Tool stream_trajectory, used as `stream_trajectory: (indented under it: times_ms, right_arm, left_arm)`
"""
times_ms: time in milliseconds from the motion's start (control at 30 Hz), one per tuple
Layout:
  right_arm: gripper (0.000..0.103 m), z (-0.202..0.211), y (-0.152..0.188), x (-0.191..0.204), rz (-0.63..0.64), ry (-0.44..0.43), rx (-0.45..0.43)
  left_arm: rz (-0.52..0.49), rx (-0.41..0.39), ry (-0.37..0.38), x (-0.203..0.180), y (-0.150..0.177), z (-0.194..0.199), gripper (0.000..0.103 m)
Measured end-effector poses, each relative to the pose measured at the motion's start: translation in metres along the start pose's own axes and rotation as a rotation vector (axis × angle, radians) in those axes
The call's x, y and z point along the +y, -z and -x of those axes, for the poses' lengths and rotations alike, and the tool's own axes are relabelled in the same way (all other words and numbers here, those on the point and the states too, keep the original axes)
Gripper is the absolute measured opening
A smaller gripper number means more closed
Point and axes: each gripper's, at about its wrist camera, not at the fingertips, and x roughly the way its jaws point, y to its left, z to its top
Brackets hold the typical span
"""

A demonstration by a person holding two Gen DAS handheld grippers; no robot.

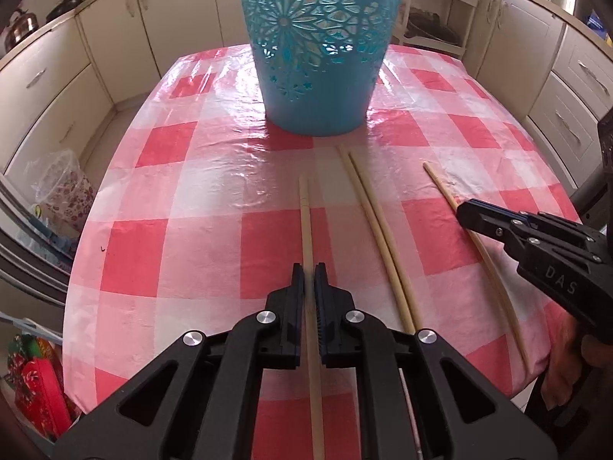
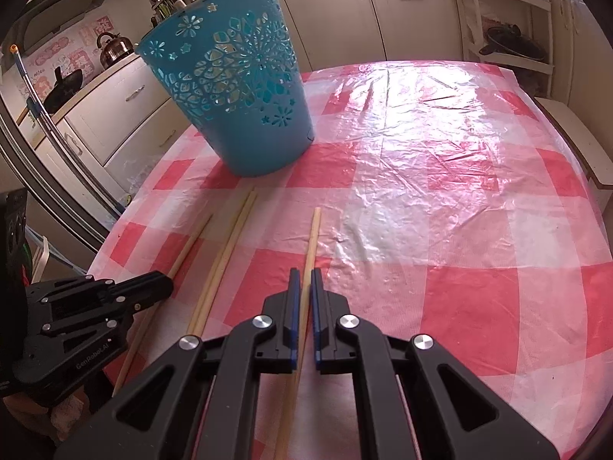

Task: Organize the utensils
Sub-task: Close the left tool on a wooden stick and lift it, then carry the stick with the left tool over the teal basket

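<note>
On the tabletop (image 1: 214, 199), covered in a red-and-white checked cloth under clear plastic, four wooden chopsticks lay lengthwise in front of a blue cut-out basket (image 1: 318, 46) that stood upright at the far side. The left claw (image 1: 309, 268) had its jaws pressed together on the leftmost chopstick (image 1: 305, 222), the stick running straight between the pads. The right claw (image 2: 305, 272) was likewise pinching the rightmost chopstick (image 2: 313, 234), gripped partway along its length with the far tip pointing toward the basket. Between those two sticks, a pair of chopsticks (image 1: 367, 199) lay side by side and touching, free of either claw. All four tips stopped short of the basket's base. Cream kitchen cabinets (image 1: 49, 88) ringed the room beyond.
</note>
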Motion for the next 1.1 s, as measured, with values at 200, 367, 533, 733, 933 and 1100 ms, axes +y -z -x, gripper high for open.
stream_trajectory:
  times_ms: [200,367,533,733,933,1100]
  right_arm:
    - [0.007,-0.003,-0.003,-0.002,-0.01,-0.009,0.001]
    - [0.007,-0.002,-0.002,-0.005,-0.03,-0.031,0.0]
    - [0.007,-0.002,-0.002,-0.01,-0.047,-0.052,0.0]
    - [0.008,-0.001,0.0,-0.015,-0.077,-0.079,-0.004]
    - [0.008,0.0,0.0,-0.014,-0.076,-0.077,-0.007]
    - [0.008,0.0,0.001,-0.014,-0.075,-0.075,-0.008]
  left_arm:
    - [0.016,0.027,-0.042,-0.001,-0.027,-0.018,0.038]
    - [0.009,0.023,-0.049,-0.006,-0.036,-0.023,0.019]
    - [-0.035,0.006,-0.057,-0.014,-0.032,-0.021,0.005]
    - [0.011,-0.05,-0.031,-0.003,-0.028,0.002,0.005]
    - [0.004,-0.127,-0.029,-0.002,-0.029,0.033,0.005]
    - [0.023,-0.193,0.003,0.002,-0.033,0.058,0.005]
